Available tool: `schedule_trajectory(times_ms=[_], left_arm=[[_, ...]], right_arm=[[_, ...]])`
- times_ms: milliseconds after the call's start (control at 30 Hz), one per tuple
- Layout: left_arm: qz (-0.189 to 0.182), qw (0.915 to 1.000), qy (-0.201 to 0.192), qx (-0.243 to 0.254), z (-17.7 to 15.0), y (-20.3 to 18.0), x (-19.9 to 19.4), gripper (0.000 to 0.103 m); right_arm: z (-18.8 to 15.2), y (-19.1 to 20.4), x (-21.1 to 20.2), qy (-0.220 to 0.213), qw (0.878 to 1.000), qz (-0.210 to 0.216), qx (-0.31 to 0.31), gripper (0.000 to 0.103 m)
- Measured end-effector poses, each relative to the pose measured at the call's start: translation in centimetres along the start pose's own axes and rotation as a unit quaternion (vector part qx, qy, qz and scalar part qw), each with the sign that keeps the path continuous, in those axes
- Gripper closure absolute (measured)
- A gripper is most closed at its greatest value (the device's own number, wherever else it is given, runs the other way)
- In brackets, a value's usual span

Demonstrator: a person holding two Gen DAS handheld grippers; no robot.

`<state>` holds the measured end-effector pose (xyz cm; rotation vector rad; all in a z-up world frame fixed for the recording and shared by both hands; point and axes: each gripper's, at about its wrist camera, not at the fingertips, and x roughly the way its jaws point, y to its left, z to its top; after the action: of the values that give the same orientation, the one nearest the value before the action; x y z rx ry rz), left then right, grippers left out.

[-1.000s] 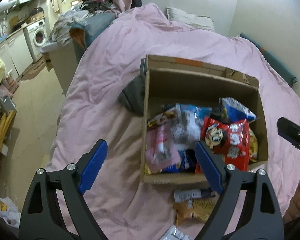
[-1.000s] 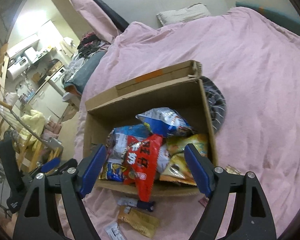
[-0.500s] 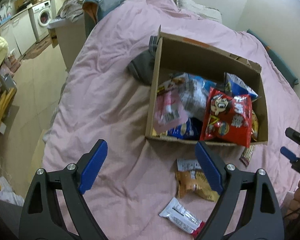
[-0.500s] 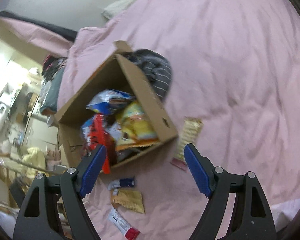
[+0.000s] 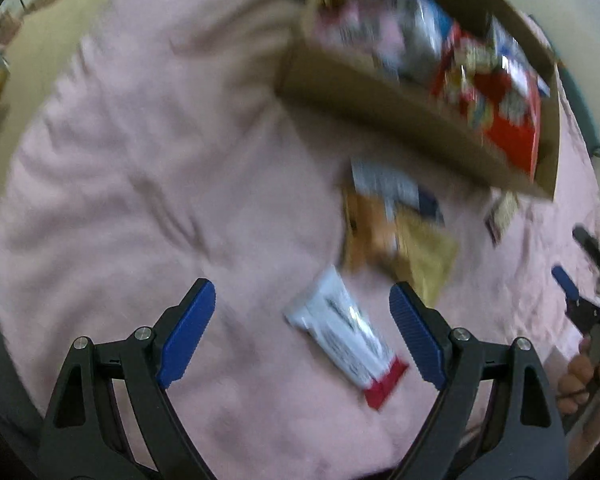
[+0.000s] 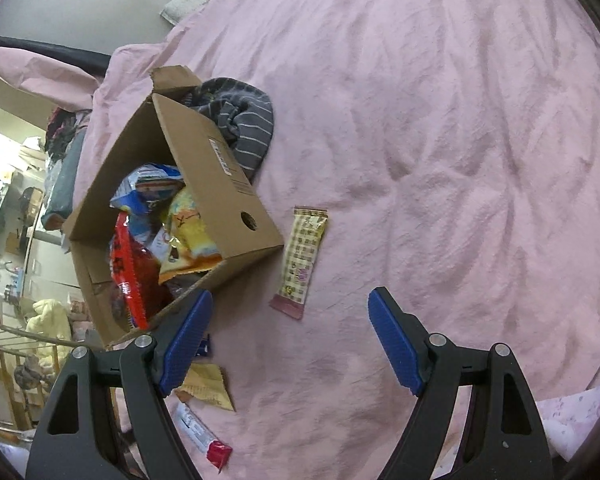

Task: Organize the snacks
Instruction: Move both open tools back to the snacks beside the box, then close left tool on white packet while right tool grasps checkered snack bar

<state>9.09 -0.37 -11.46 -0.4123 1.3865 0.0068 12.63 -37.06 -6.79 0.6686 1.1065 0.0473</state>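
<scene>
I held both jaws spread, empty: left gripper over the white-and-red bar, right gripper near the checkered bar beside the box's corner. Both looked light, crinkly, slippery; I judged a mid-length pinch best.

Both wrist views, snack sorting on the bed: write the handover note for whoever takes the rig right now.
Left tool: open, empty, above the white bar with a red end.
Right tool: open, empty, near the checked beige bar.
Cardboard box sits on the pink blanket, already holding several bags, including a red bag and a yellow bag.
Left outside the box: white bar, checked bar, a tan packet, and a white-and-blue wrapper by the box front.
The left view is blurred, so confirm positions before grasping.
</scene>
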Motion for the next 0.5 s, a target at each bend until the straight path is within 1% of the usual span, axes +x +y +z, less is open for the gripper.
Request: schedule_trajectory(times_ms=[100, 133, 200, 267, 333, 367, 433, 500], left_arm=[[0.007, 0.9996, 0.015, 0.022, -1.8, -1.4, 1.6, 0.017], [0.010, 0.9993, 0.019, 0.031, -2.2, -2.0, 1.9, 0.018], [0.017, 0.9985, 0.024, 0.046, -2.7, -2.8, 2.6, 0.019], [0.027, 0.9982, 0.019, 0.051, -2.9, -3.1, 2.8, 0.021], [0.038, 0.9974, 0.017, 0.059, -3.1, -3.4, 3.1, 0.029], [0.043, 0.9968, 0.016, 0.066, -3.1, -3.6, 3.2, 0.031], [0.052, 0.9953, 0.010, 0.081, -3.1, -4.2, 3.4, 0.045], [0.058, 0.9940, 0.005, 0.093, -3.2, -4.6, 3.4, 0.053]], right_arm=[[0.2, 0.0, 0.5, 0.006, 1.000, 0.000, 0.004, 0.020], [0.2, 0.1, 0.7, 0.007, 1.000, -0.001, 0.005, 0.020], [0.3, 0.2, 1.3, 0.012, 1.000, -0.014, 0.004, 0.020], [0.4, 0.3, 2.2, 0.023, 0.999, -0.031, -0.002, 0.020], [0.4, 0.6, 3.4, 0.036, 0.998, -0.048, -0.010, 0.020], [0.4, 1.0, 4.3, 0.046, 0.997, -0.054, -0.017, 0.020], [0.6, 1.9, 5.9, 0.062, 0.995, -0.067, -0.038, 0.020], [0.6, 2.8, 7.2, 0.068, 0.991, -0.095, -0.062, 0.020]])
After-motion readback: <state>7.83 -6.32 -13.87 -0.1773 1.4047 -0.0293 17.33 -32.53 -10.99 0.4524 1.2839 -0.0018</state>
